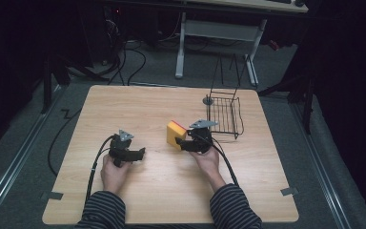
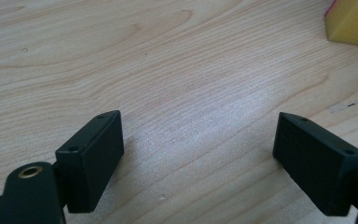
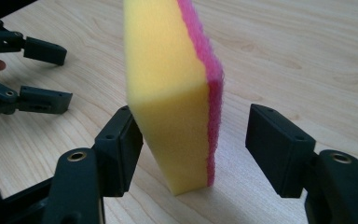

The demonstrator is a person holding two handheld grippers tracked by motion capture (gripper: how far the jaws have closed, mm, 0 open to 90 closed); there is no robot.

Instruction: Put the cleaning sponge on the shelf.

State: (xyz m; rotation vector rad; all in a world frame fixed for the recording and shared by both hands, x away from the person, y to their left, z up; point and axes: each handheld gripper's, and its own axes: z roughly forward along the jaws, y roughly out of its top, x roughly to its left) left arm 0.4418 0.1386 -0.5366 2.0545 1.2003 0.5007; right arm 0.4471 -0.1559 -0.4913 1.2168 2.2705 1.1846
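Observation:
A yellow sponge (image 1: 175, 132) with a pink scouring side stands on edge in the middle of the wooden table (image 1: 138, 105). In the right gripper view the sponge (image 3: 168, 93) rises between the jaws of my right gripper (image 3: 196, 144). The left jaw is against its yellow face, and a gap separates the right jaw from the pink side. The right gripper (image 1: 181, 143) sits just right of the sponge. My left gripper (image 1: 140, 153) rests low over bare wood to the left, jaws wide apart with nothing between them (image 2: 198, 149). A corner of the sponge (image 2: 354, 23) lies beyond it.
A black wire basket (image 1: 224, 114) stands at the table's back right, just behind my right hand, with a small round metal piece (image 1: 208, 100) beside it. Cables trail from both grippers toward the person. A desk frame (image 1: 219, 33) stands on the floor beyond.

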